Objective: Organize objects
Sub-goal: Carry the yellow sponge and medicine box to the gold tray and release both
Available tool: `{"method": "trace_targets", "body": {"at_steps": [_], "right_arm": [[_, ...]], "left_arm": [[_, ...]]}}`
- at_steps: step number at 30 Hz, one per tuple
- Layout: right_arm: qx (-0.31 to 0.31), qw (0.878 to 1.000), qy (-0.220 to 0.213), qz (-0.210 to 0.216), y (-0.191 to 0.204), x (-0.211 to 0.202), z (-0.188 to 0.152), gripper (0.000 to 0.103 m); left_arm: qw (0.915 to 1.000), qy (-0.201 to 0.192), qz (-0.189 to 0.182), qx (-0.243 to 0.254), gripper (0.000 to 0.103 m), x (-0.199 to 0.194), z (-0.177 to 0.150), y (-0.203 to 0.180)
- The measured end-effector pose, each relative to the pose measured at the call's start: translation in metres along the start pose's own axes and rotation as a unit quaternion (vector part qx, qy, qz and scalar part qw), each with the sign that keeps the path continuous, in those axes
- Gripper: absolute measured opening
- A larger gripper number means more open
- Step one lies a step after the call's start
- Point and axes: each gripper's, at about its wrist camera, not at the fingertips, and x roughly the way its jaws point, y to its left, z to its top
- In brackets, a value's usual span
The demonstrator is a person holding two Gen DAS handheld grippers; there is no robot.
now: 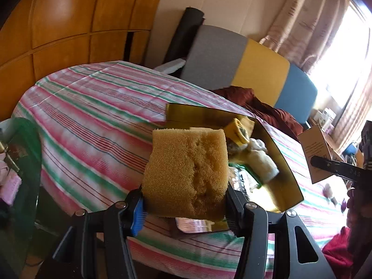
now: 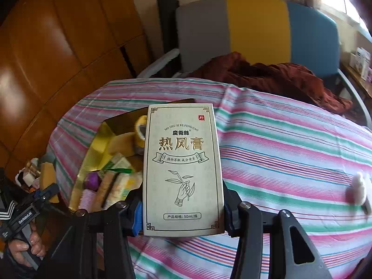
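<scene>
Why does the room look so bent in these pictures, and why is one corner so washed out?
Left wrist view: the fisheye lens curves the striped tablecloth and wardrobe; the window is blown out white, and the gold box glares and smears. Right wrist view: the same bending, with the carton sharp and the white item blurred.

The pale upright cardboard box (image 2: 183,169) with gold frame reads "MO SHU SI RE FENG GAO", "热风膏" and "50ml".
</scene>
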Motion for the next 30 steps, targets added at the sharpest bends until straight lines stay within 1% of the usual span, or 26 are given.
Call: {"method": "trace_targets", "body": {"at_steps": [2, 7, 12, 16, 20, 22, 24, 25, 27, 29, 30], "right_arm": [[-0.008, 1.0, 0.004, 0.011, 0.014, 0.006, 0.003, 0.051], [-0.023, 0.999, 0.016, 0.04, 0.045, 0.023, 0.013, 0.051], [-0.031, 0.997, 0.027, 0.059, 0.064, 0.037, 0.023, 0.051], [-0.036, 0.997, 0.03, 0.063, 0.08, 0.049, 0.033, 0.051], [-0.034, 0.996, 0.035, 0.068, 0.084, 0.064, 0.049, 0.051], [-0.031, 0.996, 0.041, 0.07, 0.088, 0.076, 0.057, 0.051], [-0.027, 0.996, 0.043, 0.073, 0.09, 0.085, 0.066, 0.051], [-0.023, 0.996, 0.042, 0.073, 0.093, 0.09, 0.071, 0.052], [-0.019, 0.996, 0.041, 0.076, 0.097, 0.097, 0.077, 0.055], [-0.017, 0.996, 0.043, 0.077, 0.099, 0.104, 0.079, 0.068], [-0.015, 0.996, 0.042, 0.074, 0.099, 0.105, 0.078, 0.07]], "left_arm": [[1.0, 0.002, -0.007, -0.006, 0.056, 0.001, 0.0, 0.002], [0.9996, 0.008, -0.028, -0.002, 0.056, 0.009, 0.003, -0.005], [0.9993, 0.016, -0.032, 0.007, 0.056, 0.027, 0.018, -0.016], [0.9993, 0.023, -0.025, 0.016, 0.056, 0.047, 0.035, -0.023], [0.9992, 0.027, -0.019, 0.022, 0.058, 0.067, 0.052, -0.026], [0.999, 0.031, -0.005, 0.031, 0.062, 0.078, 0.057, -0.028], [0.999, 0.036, 0.005, 0.026, 0.067, 0.088, 0.061, -0.026], [0.999, 0.039, 0.009, 0.021, 0.072, 0.09, 0.062, -0.024], [0.9992, 0.036, 0.011, 0.012, 0.077, 0.089, 0.061, -0.019], [0.9992, 0.035, 0.017, 0.012, 0.077, 0.088, 0.057, -0.014], [0.999, 0.036, 0.025, 0.012, 0.077, 0.086, 0.054, -0.011]]}}
